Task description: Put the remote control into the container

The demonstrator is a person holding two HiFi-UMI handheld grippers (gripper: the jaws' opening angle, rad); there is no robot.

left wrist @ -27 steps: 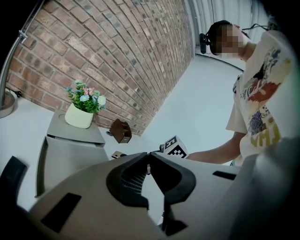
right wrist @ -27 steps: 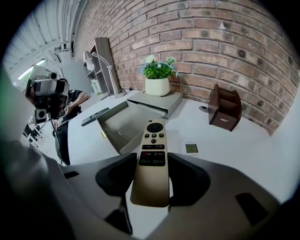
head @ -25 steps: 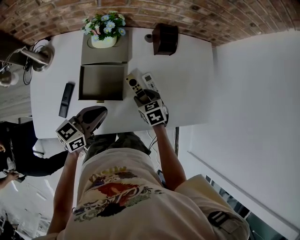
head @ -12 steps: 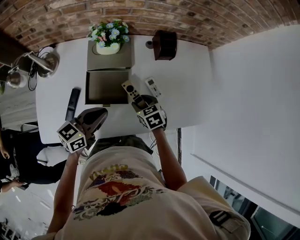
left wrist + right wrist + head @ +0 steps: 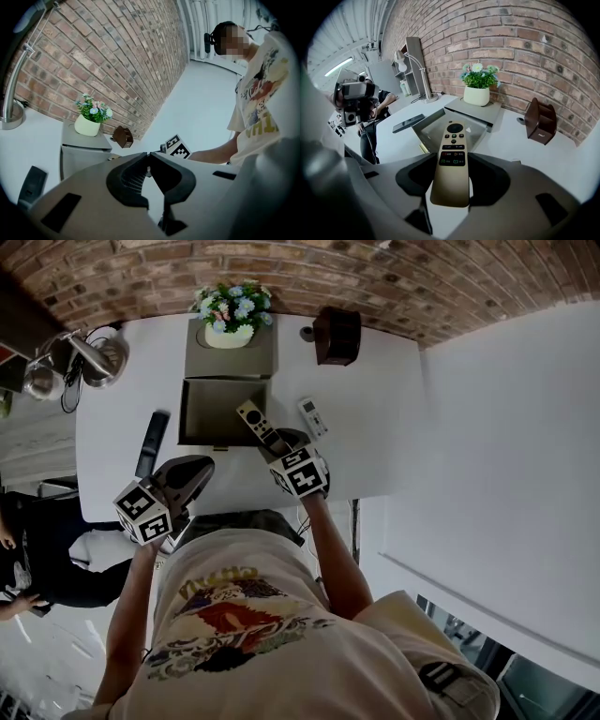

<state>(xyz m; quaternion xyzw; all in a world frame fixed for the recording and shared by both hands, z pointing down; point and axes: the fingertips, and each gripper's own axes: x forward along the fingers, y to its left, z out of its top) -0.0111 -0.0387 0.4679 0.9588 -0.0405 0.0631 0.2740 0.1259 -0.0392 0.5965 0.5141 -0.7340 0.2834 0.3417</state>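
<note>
In the head view my right gripper (image 5: 277, 442) is shut on the near end of a beige remote control (image 5: 253, 423). The remote's far end reaches the right rim of the open grey container (image 5: 202, 413). From the right gripper view the remote (image 5: 451, 157) is clamped between both jaws and points at the container (image 5: 429, 125). My left gripper (image 5: 190, 472) hovers at the table's near edge, below the container. In the left gripper view it (image 5: 149, 154) is shut, its tips meeting on nothing.
A white remote (image 5: 313, 416) lies right of the container and a black remote (image 5: 152, 442) lies left of it. The container's lid (image 5: 206, 360) carries a flower pot (image 5: 231, 331). A brown holder (image 5: 336, 334) stands far right. A desk lamp (image 5: 89, 357) is at far left, where a person stands.
My right gripper has carried the beige remote away from the white remote, leftward to the container's right rim. The left gripper has stayed shut and holds almost the same spot in view.
</note>
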